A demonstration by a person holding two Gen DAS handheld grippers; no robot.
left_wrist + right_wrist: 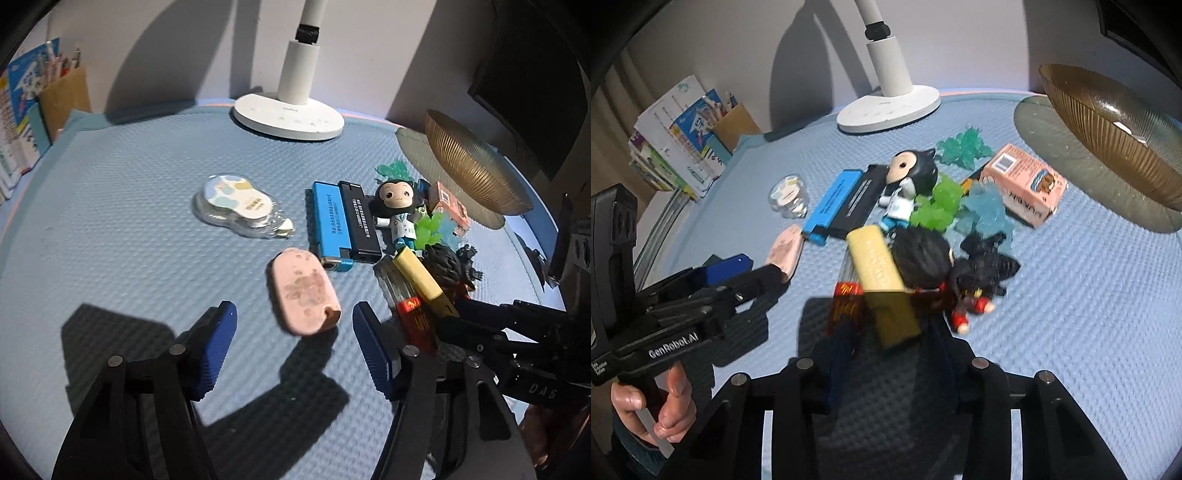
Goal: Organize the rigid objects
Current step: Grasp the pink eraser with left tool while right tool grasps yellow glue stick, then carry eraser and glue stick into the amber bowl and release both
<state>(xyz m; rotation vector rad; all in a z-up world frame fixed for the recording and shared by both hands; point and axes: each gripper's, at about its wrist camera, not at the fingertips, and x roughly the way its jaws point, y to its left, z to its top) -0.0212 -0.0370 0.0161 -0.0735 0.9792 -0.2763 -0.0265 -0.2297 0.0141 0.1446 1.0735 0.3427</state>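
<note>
While the left gripper (pixel 291 328) hangs unclenched over the pink eraser (pixel 303 291) to straddle it, the right gripper's (pixel 886 332) state can't be told, nosing the yellow tube (pixel 882 280) amid toys.

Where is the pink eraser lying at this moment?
In the left wrist view the pink eraser lies on the blue mat, just ahead of the left gripper, beside the blue lighter.
</note>
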